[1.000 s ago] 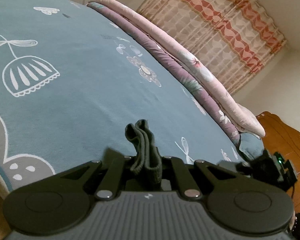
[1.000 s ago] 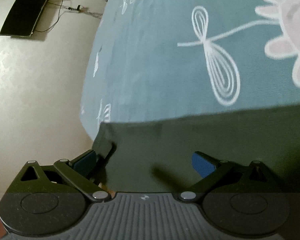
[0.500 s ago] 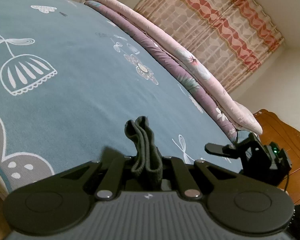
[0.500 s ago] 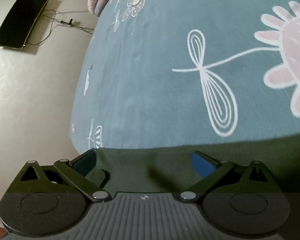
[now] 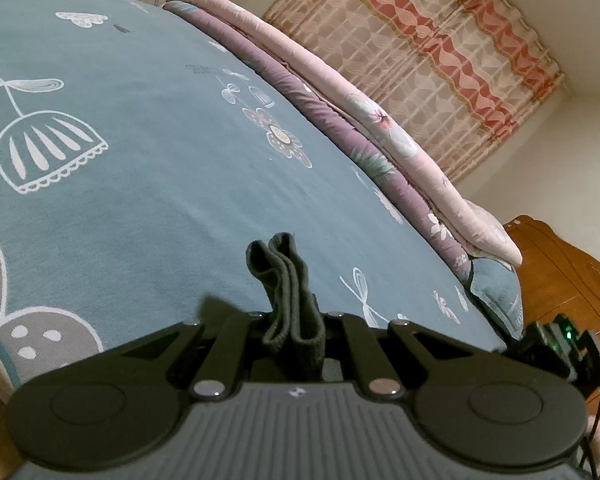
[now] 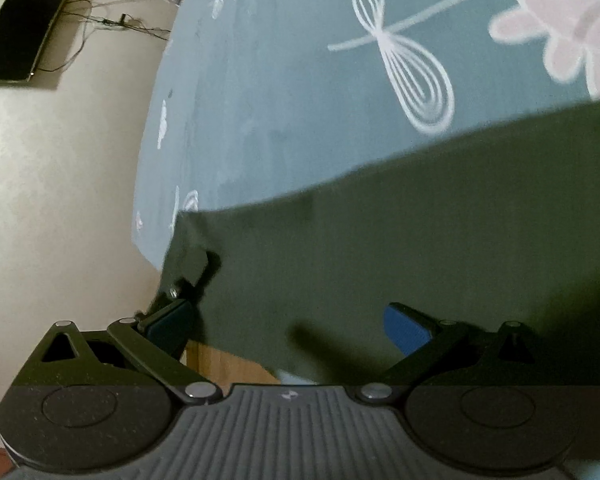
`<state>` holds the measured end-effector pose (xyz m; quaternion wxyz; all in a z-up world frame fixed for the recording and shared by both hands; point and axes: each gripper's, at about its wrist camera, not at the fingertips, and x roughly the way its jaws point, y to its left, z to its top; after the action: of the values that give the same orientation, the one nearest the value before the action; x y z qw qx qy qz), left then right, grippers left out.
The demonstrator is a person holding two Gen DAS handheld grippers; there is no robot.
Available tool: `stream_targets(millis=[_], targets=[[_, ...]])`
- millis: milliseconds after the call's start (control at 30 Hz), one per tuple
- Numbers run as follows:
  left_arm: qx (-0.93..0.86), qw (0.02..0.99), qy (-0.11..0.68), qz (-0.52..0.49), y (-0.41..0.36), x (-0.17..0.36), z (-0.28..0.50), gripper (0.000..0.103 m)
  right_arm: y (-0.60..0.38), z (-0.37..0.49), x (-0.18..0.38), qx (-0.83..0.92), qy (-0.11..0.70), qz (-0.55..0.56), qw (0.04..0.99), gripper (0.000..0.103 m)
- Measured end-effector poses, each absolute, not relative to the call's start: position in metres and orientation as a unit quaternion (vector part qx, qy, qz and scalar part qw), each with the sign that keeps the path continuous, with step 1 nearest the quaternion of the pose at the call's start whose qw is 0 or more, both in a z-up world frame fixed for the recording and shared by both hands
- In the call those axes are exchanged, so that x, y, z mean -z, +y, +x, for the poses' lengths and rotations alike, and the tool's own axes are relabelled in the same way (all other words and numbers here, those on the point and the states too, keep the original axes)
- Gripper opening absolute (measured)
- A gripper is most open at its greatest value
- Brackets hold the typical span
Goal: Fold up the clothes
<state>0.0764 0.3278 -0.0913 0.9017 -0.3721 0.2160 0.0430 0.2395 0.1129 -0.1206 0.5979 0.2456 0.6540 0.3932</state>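
R gripper (image 6: 290,320) has swung back over the dark green garment (image 6: 400,248) on the bed (image 6: 280,100), fingers wide, empty. L gripper (image 5: 294,320) unmoved, pinching the bunched edge (likely re-grasp next).

my right tool (image 6: 288,320): swung sideways and rolled, so the dark green garment (image 6: 400,264) fills more of its view, edge now slanted | its blue pad (image 6: 406,326) as wide apart | from my left view, right tool (image 5: 560,340) dropped back to the frame's edge
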Motion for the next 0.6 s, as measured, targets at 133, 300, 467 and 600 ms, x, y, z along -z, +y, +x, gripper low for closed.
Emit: stream_targets(millis=[133,300,467,600], targets=[[-0.042,0.902,0.215,-0.371,0.327,0.09,0.077,0.005,0.106,0.227,0.122,-0.394,0.665,0.242,0.587,0.103],[-0.042,0.904,0.217,-0.367,0.323,0.087,0.078,0.005,0.101,0.21,0.126,-0.4,0.681,0.232,0.568,0.103],[-0.044,0.909,0.219,-0.352,0.314,0.073,0.08,0.005,0.082,0.219,0.109,-0.395,0.652,0.252,0.597,0.103],[-0.036,0.917,0.22,-0.332,0.299,0.057,0.082,0.005,0.041,0.239,0.086,-0.382,0.611,0.268,0.639,0.103]])
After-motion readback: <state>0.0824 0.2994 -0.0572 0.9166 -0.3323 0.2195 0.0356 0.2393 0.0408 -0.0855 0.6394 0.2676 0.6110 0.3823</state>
